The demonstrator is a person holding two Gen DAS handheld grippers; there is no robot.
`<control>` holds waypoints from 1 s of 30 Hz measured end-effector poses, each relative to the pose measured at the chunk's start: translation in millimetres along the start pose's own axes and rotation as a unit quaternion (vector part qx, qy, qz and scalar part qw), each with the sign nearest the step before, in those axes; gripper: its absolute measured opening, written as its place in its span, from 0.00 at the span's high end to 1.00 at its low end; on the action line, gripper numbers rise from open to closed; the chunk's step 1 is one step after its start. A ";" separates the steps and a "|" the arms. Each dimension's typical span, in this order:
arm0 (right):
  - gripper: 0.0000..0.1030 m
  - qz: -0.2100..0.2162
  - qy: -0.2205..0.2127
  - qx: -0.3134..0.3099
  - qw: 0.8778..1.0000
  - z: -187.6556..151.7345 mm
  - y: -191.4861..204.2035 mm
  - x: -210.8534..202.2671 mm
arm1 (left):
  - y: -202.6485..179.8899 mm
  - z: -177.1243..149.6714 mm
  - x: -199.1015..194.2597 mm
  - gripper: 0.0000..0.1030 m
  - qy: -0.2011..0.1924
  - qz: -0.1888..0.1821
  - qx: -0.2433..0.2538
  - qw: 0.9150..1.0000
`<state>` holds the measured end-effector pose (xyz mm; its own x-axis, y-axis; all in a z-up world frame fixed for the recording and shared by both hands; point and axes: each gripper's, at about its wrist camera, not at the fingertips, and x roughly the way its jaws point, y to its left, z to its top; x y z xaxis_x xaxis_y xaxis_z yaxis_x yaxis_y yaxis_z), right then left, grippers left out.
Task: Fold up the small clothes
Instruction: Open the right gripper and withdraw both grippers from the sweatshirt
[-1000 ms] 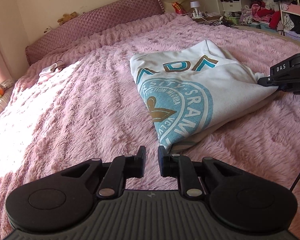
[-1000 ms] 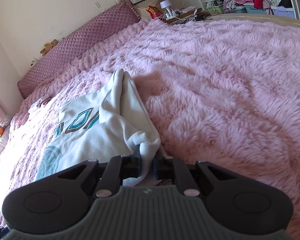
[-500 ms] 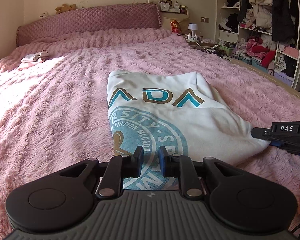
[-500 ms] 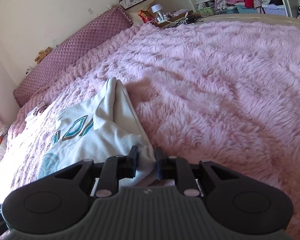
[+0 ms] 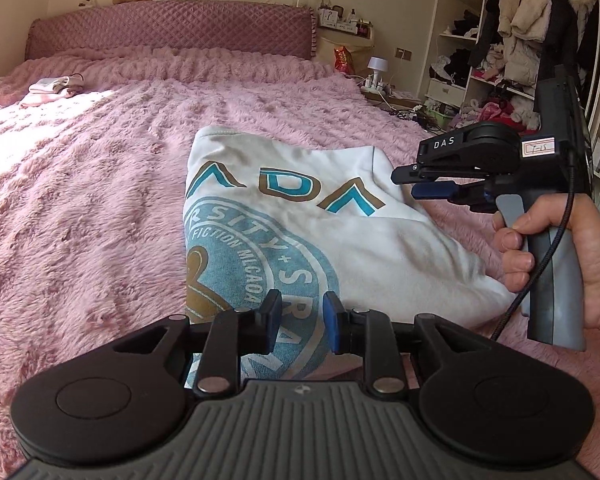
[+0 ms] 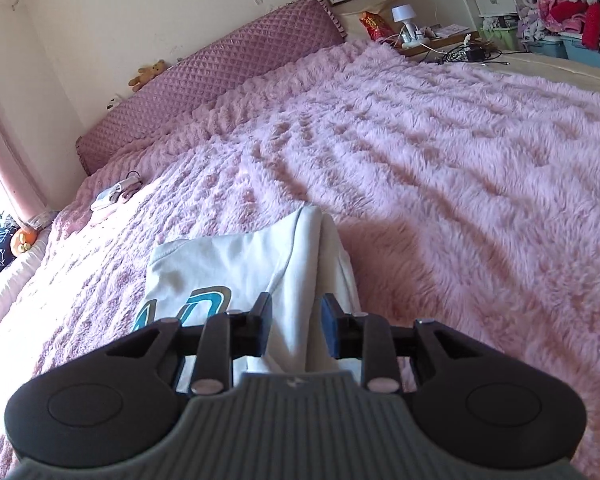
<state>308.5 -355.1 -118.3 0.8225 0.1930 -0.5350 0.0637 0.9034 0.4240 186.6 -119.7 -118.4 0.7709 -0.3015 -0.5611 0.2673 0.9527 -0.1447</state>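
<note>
Fingers (image 5: 275, 320) of the left gripper (image 5: 299, 322) and of the right gripper (image 6: 296, 326) are opening with nothing pinched, while the shirt (image 5: 300, 216) is left folded on the bed (image 5: 80, 200), only tidying judged left.

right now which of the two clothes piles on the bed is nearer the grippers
The white printed sweatshirt, lying folded just beyond both grippers. The other, a small pale bundle, sits far off near the headboard.
</note>
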 end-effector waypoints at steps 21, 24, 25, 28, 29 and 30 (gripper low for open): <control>0.89 0.029 -0.001 0.034 0.999 -5.1 -39.5 -18.5 | 5.9 -8.7 13.9 0.70 0.010 -0.011 0.005 1.000; 0.89 0.043 0.005 0.040 0.998 -21.8 -47.2 -52.2 | 5.1 -8.7 14.0 0.70 0.010 -0.011 0.006 1.000; 0.87 0.039 0.005 0.043 0.998 -28.3 -49.8 -62.1 | 4.1 -8.7 14.2 0.70 0.011 -0.010 0.008 1.000; 0.74 0.042 0.002 0.074 0.996 -47.8 -60.3 -85.9 | 3.7 -9.1 15.5 0.70 0.012 -0.007 0.013 1.000; 0.71 0.051 0.008 0.082 0.995 -54.9 -62.8 -90.9 | 2.6 -9.1 16.3 0.70 0.013 -0.005 0.016 1.000; 0.70 0.057 0.014 0.084 0.995 -59.6 -64.0 -93.2 | 1.8 -9.2 16.7 0.70 0.013 -0.004 0.018 1.000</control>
<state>194.2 -408.2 -139.1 0.8140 0.3035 -0.4952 0.0661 0.7986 0.5982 194.7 -122.7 -135.5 0.7532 -0.3075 -0.5815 0.2948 0.9481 -0.1195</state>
